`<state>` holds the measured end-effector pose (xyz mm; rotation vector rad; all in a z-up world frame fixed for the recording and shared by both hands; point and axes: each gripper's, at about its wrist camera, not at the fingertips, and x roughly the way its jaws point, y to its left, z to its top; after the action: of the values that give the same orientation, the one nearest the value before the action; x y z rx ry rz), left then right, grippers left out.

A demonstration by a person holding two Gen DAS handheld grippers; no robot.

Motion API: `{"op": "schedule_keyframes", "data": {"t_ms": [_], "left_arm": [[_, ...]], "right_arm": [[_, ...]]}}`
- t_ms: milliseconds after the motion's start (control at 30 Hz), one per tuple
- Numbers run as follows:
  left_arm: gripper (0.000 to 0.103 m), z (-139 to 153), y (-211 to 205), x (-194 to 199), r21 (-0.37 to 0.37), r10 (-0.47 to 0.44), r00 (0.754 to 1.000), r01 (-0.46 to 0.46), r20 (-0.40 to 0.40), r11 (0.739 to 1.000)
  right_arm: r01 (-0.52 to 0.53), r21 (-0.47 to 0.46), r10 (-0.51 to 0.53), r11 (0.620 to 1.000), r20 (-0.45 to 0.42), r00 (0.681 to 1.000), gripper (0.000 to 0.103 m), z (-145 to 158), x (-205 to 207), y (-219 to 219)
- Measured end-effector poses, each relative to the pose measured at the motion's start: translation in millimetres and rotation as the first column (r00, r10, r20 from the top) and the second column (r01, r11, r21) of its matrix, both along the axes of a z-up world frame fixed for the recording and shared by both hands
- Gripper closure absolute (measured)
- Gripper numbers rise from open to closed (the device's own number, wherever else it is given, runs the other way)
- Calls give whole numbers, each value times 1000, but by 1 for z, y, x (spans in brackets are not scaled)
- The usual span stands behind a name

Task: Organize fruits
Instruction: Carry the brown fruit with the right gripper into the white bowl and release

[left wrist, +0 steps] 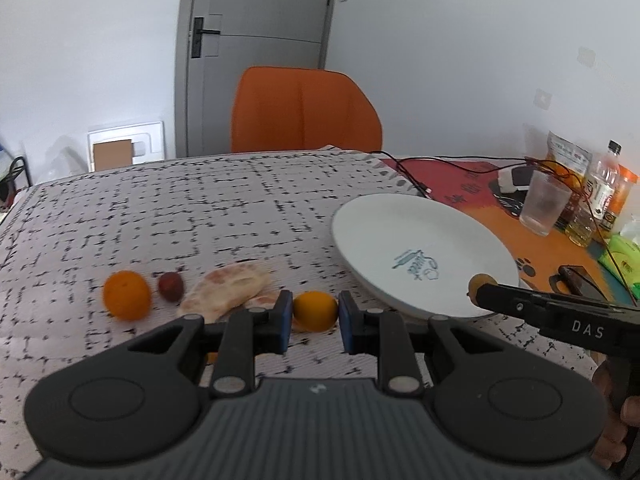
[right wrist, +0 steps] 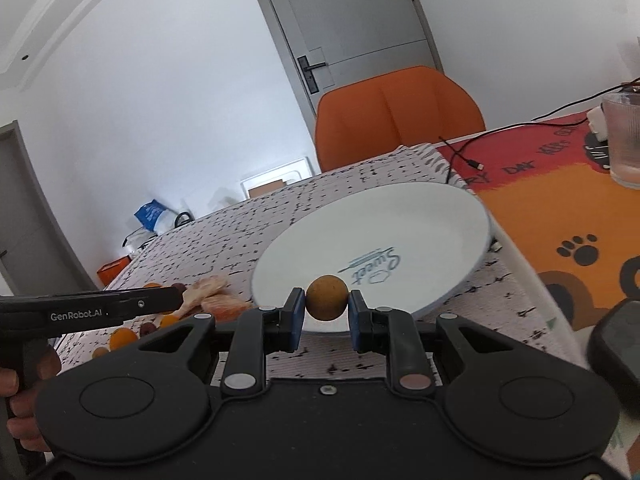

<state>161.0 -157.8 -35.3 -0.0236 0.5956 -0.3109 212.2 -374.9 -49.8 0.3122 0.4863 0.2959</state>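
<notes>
Both grippers are clamping fruit. Left gripper [left wrist: 315, 314] is pinching a small orange-yellow kumquat [left wrist: 315, 311] between its blue pads, holding it just above the black-and-white patterned tablecloth [left wrist: 160, 216], near the white plate's [left wrist: 368, 216] nearest edge. Right gripper [right wrist: 323, 307] is squeezing a round tan-brown longan [right wrist: 327, 297] between its pads and is holding it over the near rim of that plate; in the left wrist view the same fruit is showing at the tip of the right tool, just over the plate's rim. The plate is lying bare, with blue "Sweet" lettering [right wrist: 374, 267] printed in its middle.

Left of the held kumquat, peeled pale citrus segments [left wrist: 224, 290] are lying on the cloth, with a dark red fruit [left wrist: 171, 286] just beside them and a second orange kumquat [left wrist: 127, 295] farther left. Whether more small fruit are sitting below the left tool cannot be told clearly from the right wrist view.

Behind the table an orange chair [left wrist: 304, 110] is standing before a grey door [left wrist: 260, 40]. To the right, on an orange and red mat [right wrist: 552, 208], a clear ribbed glass [left wrist: 544, 208] is standing near bottles [left wrist: 600, 196] and a black cable [left wrist: 440, 160]. A person's fingers [right wrist: 20, 420] are wrapping the left tool's handle.
</notes>
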Motion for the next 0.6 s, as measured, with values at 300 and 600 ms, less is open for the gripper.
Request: {"op": "schedule_keyframes", "data": {"t_ms": [300, 600], "left_arm": [[80, 3, -26, 11, 25, -37, 999, 37, 4, 999], [80, 4, -51, 20, 33, -72, 997, 72, 0, 997]], "right_arm": [[1, 35, -2, 999, 17, 1000, 75, -1, -4, -15], [9, 47, -11, 999, 25, 1000, 75, 2, -13, -26]]}}
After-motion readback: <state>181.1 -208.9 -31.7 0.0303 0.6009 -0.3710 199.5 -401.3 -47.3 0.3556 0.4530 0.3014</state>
